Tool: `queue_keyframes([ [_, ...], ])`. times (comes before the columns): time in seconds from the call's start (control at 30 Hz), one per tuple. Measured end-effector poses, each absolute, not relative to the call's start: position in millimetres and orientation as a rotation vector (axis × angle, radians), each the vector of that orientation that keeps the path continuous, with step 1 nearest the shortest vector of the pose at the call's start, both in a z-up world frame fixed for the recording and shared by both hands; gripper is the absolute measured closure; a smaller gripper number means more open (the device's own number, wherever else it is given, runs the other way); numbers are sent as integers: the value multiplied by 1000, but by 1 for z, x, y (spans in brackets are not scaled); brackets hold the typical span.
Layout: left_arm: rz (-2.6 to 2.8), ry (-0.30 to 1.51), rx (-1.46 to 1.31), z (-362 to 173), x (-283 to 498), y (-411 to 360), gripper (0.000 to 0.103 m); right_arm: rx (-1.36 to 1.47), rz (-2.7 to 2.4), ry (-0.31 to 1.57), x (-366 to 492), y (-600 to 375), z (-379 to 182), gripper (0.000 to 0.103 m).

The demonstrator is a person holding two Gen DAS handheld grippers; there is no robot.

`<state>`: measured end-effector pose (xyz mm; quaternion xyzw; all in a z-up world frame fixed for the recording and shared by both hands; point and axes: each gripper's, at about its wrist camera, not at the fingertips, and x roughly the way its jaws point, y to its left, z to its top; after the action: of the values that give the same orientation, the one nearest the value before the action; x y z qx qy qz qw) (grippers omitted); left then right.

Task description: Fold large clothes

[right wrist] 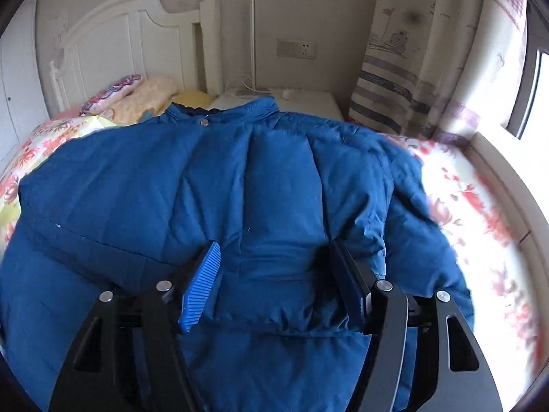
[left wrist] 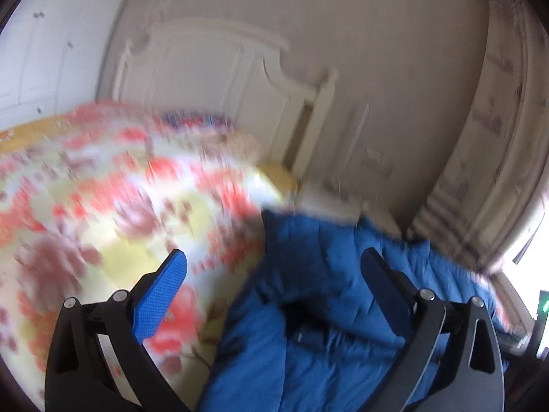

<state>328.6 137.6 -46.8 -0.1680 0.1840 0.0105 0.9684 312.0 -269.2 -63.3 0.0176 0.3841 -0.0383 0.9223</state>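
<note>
Two hand-held grippers noted, left (left wrist: 271, 274) and right (right wrist: 274, 264), both spread, pinching nothing. Blue padded jacket (right wrist: 223, 185) found lying flat on floral bed (right wrist: 480, 213). Risk judged: puffy filling springing folds apart.

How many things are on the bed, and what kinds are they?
Blue jacket: 1
Flowery bed cover: 1
Pillows by the headboard, the patterned one, the cream one and the yellow one: 3
Total: 5
</note>
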Motion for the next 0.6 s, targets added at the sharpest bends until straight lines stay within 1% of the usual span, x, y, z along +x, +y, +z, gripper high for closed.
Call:
queue_keyframes([
  [0.1, -24, 315, -347, -16, 324, 127, 3, 22, -90, 791, 312, -268, -64, 39],
  [0.2, -163, 408, -288, 1, 348, 98, 2, 20, -91, 790, 312, -266, -62, 39],
  [0.27, -250, 519, -257, -6, 371, 79, 2, 36, -83, 787, 311, -268, -62, 39],
  [0.3, -271, 588, -242, -18, 386, 70, 2, 43, -80, 786, 311, -268, -62, 39],
  [0.4, -216, 821, -183, -74, 421, 54, 3, 49, -77, 787, 315, -269, -61, 39],
  [0.43, -210, 850, -126, -88, 426, 46, 2, 48, -74, 787, 315, -269, -61, 38],
  [0.47, -196, 827, -46, -94, 423, 38, 2, 45, -74, 787, 315, -269, -61, 38],
  [0.53, -146, 833, 44, -86, 420, 26, 2, 40, -77, 788, 315, -269, -61, 37],
  [0.6, -162, 808, 16, -66, 417, 25, 3, 41, -76, 789, 315, -269, -61, 37],
])
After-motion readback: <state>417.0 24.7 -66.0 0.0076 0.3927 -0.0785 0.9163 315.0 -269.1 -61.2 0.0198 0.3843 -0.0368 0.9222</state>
